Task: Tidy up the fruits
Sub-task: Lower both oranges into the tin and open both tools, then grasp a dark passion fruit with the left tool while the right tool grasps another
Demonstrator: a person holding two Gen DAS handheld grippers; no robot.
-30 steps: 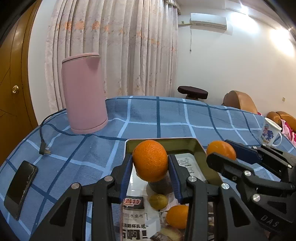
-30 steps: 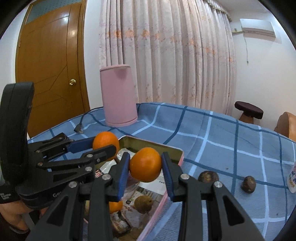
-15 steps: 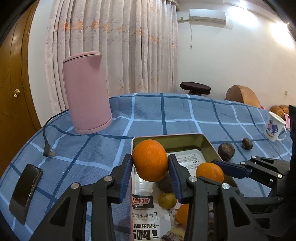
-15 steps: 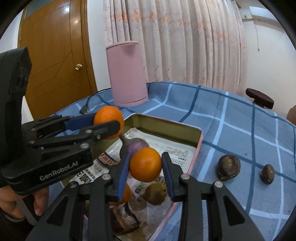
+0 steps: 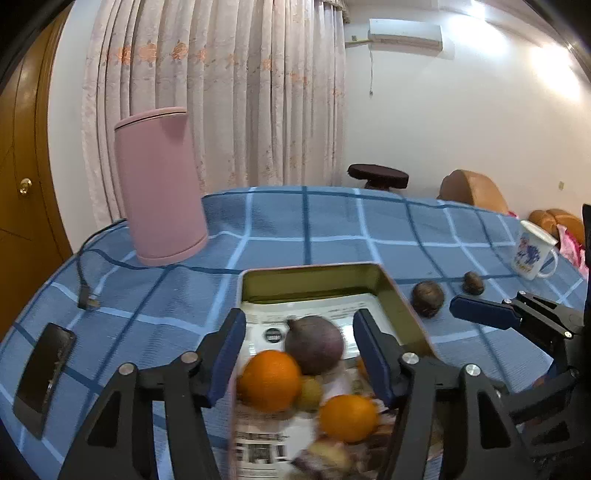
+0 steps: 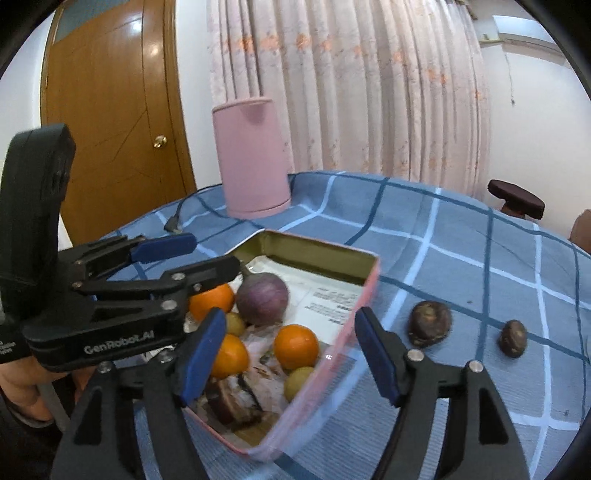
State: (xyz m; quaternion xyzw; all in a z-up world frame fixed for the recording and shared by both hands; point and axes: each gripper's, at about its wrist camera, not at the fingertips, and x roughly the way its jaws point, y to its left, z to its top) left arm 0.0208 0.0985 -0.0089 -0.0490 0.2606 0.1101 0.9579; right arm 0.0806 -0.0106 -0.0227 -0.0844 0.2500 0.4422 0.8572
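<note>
Right wrist view shows both the left gripper [image 6: 212,254] and right gripper [image 6: 291,354] spread and empty above the tin tray [image 6: 325,254], where three oranges [image 6: 295,346] lie. Two dark fruits [image 6: 430,322] sit on the tablecloth just right of the tray; picking them up seems the next step, calling for the right gripper to swing right and descend.

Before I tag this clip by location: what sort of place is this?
Most likely a home living or dining room. Floral curtains hang behind a table with a blue checked cloth, a wall air conditioner sits high up, and a pink kettle stands near a wooden door.
</note>
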